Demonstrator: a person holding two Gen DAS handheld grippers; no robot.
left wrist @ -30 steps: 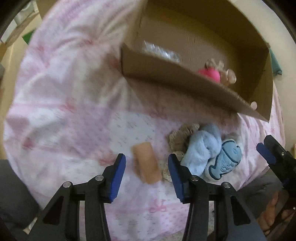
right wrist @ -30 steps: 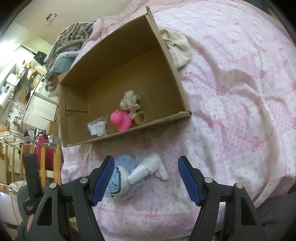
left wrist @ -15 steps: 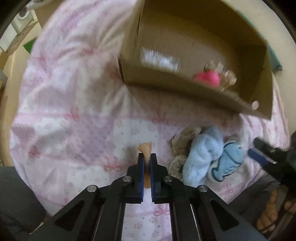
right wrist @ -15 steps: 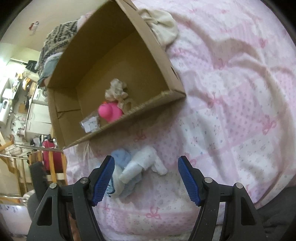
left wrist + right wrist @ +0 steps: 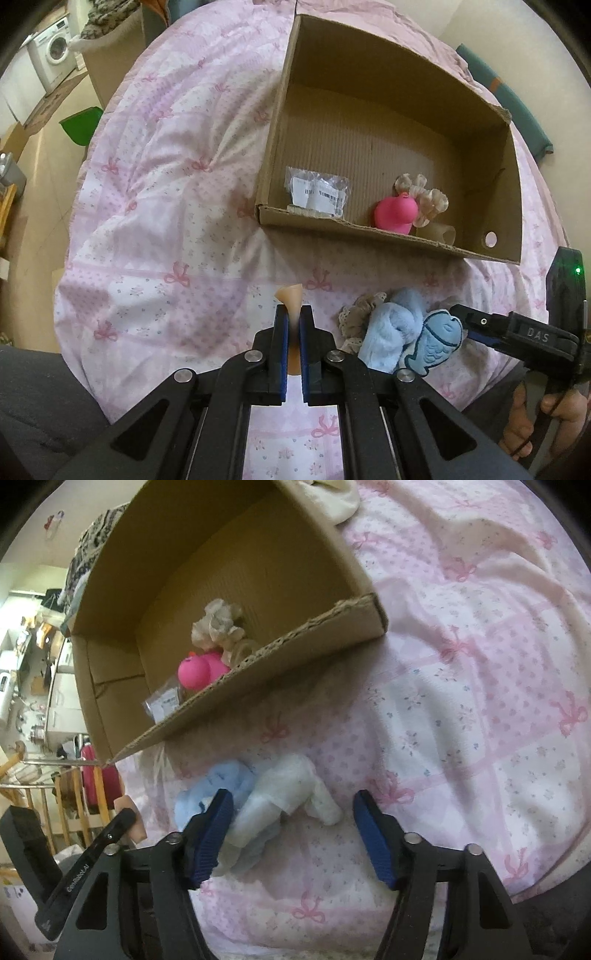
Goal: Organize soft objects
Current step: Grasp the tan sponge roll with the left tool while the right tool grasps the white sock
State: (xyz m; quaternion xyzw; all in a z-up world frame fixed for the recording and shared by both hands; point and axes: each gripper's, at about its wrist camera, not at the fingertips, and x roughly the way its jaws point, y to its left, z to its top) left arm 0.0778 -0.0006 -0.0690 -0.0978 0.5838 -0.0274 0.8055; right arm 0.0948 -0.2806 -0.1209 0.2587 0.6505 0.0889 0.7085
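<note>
Bed (image 5: 155, 206): pink bow-print quilt carrying everything here.
Cardboard box (image 5: 513, 177): open-topped, at the far side of the bed; holds a clear packet (image 5: 318, 192) at its left, a pink rubber toy (image 5: 396, 215) with a frilly beige scrunchie (image 5: 424, 195) and a pale ring at its right.
Soft pile (image 5: 395, 332): near side, outside the box; a lacy scrunchie, a light blue fluffy cloth (image 5: 221, 786), a blue fish toy (image 5: 437, 341) and a white sock (image 5: 291, 794), touching one another.
Right gripper (image 5: 291, 829): jaws spread wide, straddling the sock and blue cloth, not gripping.
Left gripper (image 5: 293, 325): jaws pinching the peach soft piece (image 5: 290, 297), only its tip showing beyond them, above the quilt, left of the pile.
Risk: the squashy piece could slip out on the way to the box. The right jaws could drag several items at once, since they lie tangled.
</note>
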